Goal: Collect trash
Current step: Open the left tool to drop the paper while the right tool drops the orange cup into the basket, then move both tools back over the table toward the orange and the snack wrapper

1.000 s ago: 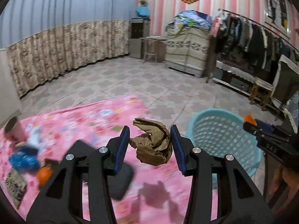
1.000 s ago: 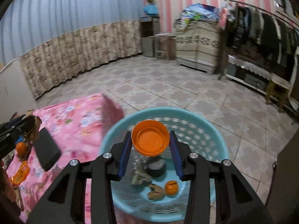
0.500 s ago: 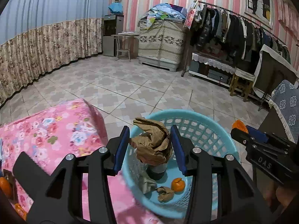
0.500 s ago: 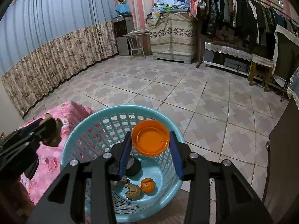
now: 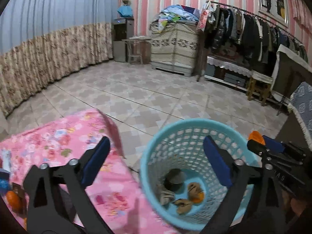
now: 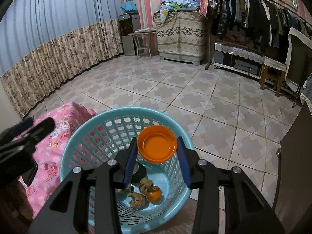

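The turquoise mesh basket (image 5: pixel 195 121) (image 6: pixel 87 130) stands on the tiled floor beside the pink floral cloth (image 5: pixel 58 136). My left gripper (image 5: pixel 156 160) hangs over its left rim; its jaws are opening wide and nothing is between them. A brown crumpled paper wad (image 5: pixel 194 187) (image 6: pixel 145 184) lies at the basket's bottom, resting against an orange (image 6: pixel 155 195), with more brown scraps (image 5: pixel 183 203) and a dark round object (image 5: pixel 174 178). My right gripper (image 6: pixel 157 156) is over the basket, shut on an orange plastic lid (image 6: pixel 157 144).
On the cloth at far left lie an orange (image 5: pixel 12 198) and small items. Tiled floor (image 6: pixel 195 97) stretches beyond the basket. A wooden stool (image 6: pixel 273 74), a clothes rack (image 5: pixel 243 29) and a covered cabinet (image 5: pixel 175 44) line the back wall.
The left gripper swung right from over the pink cloth to above the basket, then opened; the brown paper wad it held now lies in the basket. The right gripper kept the orange lid.
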The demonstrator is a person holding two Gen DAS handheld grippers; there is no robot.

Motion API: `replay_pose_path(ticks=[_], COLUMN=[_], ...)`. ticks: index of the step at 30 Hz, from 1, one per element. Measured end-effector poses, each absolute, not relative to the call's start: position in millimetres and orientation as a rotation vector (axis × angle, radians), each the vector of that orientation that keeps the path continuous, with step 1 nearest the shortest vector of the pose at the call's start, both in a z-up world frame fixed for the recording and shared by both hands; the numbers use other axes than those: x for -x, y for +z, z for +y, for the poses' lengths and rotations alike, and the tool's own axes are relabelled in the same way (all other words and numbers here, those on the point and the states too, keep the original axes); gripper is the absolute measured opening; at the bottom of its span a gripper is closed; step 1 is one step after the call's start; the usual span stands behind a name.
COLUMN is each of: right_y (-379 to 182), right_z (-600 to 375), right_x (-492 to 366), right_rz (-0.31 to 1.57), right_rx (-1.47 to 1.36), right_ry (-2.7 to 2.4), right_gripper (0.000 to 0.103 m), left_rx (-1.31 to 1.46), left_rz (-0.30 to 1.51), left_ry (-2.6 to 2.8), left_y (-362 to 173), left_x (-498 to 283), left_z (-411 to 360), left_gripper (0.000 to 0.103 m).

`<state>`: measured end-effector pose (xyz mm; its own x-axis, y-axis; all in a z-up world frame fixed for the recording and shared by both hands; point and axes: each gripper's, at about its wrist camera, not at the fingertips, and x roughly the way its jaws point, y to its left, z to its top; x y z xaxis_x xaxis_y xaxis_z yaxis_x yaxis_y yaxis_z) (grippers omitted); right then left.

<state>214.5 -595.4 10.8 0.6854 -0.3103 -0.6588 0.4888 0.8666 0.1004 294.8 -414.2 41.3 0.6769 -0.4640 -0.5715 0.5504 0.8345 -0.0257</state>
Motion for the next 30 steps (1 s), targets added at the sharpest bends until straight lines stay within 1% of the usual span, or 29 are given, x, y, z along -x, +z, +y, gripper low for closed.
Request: replay_pose_path(ticks=[3,11,12,14,18,20,26,30], right_y=[9.1,11.6,9.8,9.1,10.7,12.5,24.1,33.9], right_z=[-588.9,-575.5,-575.1,-574.8,-572.7,-571.5,-548.2,-517.8], right_x=[-219.3,-227.9,-229.9,-231.5,-233.3,-232.6,-230.3,-228.6], right_rz=[0.688,0.678,0.682,0.675,0.68,0.678,0.652,0.627], right_rx=[-0.263,-0.251,-0.257,-0.266,-0.27,-0.269,-0.241,-0.262], right_ry=[-0.444,-0.429,-0.427,-0.435,-0.46,-0.467,-0.47,-0.393], right_gripper=[0.04,0.042,0.045,0.073,0.075,0.081,0.091,0.092], left_rx=[-0.158,-0.107,-0.1,-0.091,-0.086,-0.091,-0.082,-0.083], left_rz=[0.593,0.617,0.619,0.619,0.62,0.613,0.572,0.556], left_ry=[-0.544,-0.495,-0.487,-0.472,-0.448,-0.437,-0.398,-0.365], left_y=[43.2,48.5,48.6,49.9,52.5,55.0,64.5,69.2], left_x=[-294.3,-305.4,-306.2,-307.6,-308.7,-307.1,-293.5,-281.7], left_z=[-401.2,-371.5,-366.2,-356.5,-339.6,-332.3,-290.6,-256.1], left_gripper=[0.098,0.098,0.098,0.098,0.098,0.098,0.098,0.098])
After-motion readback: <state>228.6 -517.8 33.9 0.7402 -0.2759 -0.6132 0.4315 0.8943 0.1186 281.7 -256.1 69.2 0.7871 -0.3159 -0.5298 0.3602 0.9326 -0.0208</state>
